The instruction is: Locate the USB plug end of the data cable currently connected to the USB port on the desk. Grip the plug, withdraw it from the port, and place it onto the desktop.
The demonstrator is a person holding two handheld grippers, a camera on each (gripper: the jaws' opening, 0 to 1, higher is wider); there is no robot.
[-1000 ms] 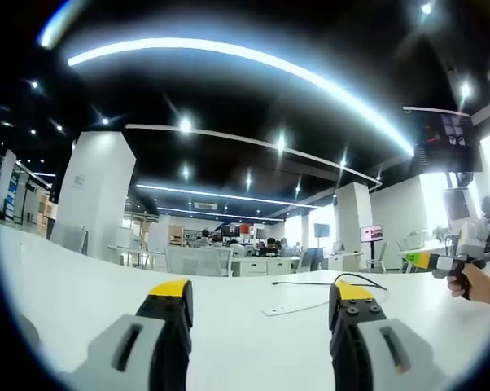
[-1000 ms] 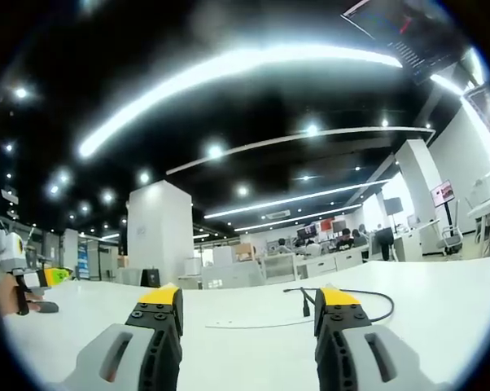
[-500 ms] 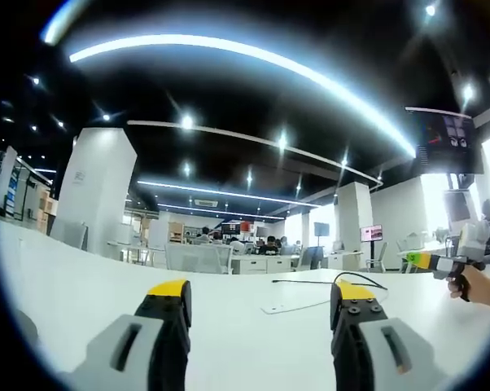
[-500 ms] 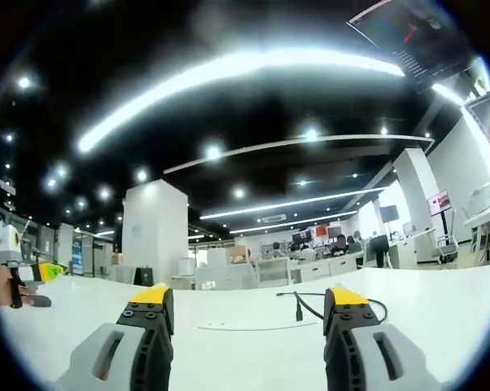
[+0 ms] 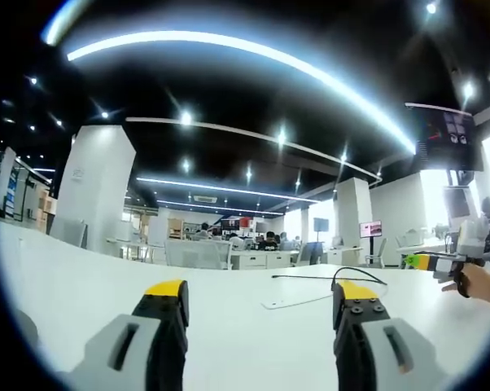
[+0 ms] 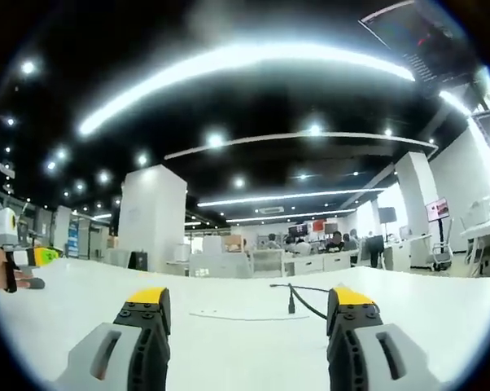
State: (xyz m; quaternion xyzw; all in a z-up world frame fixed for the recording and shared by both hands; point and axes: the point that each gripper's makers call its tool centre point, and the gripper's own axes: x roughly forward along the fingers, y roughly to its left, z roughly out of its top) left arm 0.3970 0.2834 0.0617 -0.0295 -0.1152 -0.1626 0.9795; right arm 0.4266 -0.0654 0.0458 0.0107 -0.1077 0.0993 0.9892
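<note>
a: where's the plug (image 6: pixel 290 307) now?

b: standing upright out of the white counter (image 6: pixel 245 342), ahead of the right hand-held gripper (image 6: pixel 249 305), a little toward its right jaw. long axis vertical, so probably a straight lift out of the port. port itself too small to make out.

a: and the data cable (image 6: pixel 306 299)?

b: black, running from the plug top, looping back and right behind the right jaw. seen from the left hand-held gripper (image 5: pixel 261 295) as a thin dark line (image 5: pixel 322 278) lying across the counter, ahead and to the right, well apart.

a: nearer side?

b: right, by judgement. plug sits near its jaw tips, between them and slightly right; left one further off.

a: jaw state?

b: both spread wide, pinching nothing, yellow-tipped, low over the counter.

a: counts?

b: one plug, one cable, two hand-held grippers, one flat pale plate (image 5: pixel 292 301) on the counter near the cable. each hand-held gripper also glimpsed at the edge of the other's view, in a hand (image 5: pixel 477 281).
</note>
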